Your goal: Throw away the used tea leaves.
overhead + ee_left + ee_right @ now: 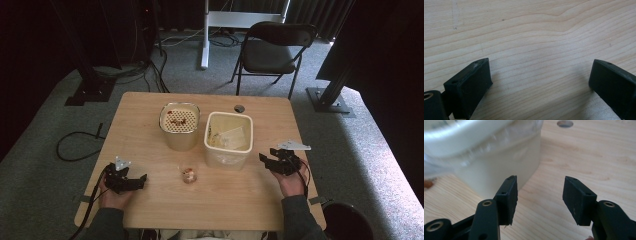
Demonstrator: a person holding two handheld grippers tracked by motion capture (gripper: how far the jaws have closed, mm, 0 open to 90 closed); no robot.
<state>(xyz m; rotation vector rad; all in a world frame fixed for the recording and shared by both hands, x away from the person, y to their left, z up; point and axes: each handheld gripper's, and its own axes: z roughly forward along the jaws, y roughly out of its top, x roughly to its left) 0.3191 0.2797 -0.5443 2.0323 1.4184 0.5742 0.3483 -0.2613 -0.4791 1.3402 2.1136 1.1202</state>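
Left gripper (pixel 141 178): sits low at the near-left of the table (pixel 150 110), jaws spread wide, nothing between them, just bare wood grain under it in its own view.
Right gripper (pixel 265 160): near-right side, just beside the white bin (pixel 228 160), jaws open pretty wide too and empty.
White bin: squarish, lined with a clear bag, some pale scraps inside, right of centre.
Tan container (pixel 179 137): just left of the bin, perforated insert on top with reddish bits on it.
Small wrapped item (pixel 189 175): lying on the table in front of both containers, between the two grippers, touching neither.
Background: folding chair (pixel 272 50) beyond the far edge.
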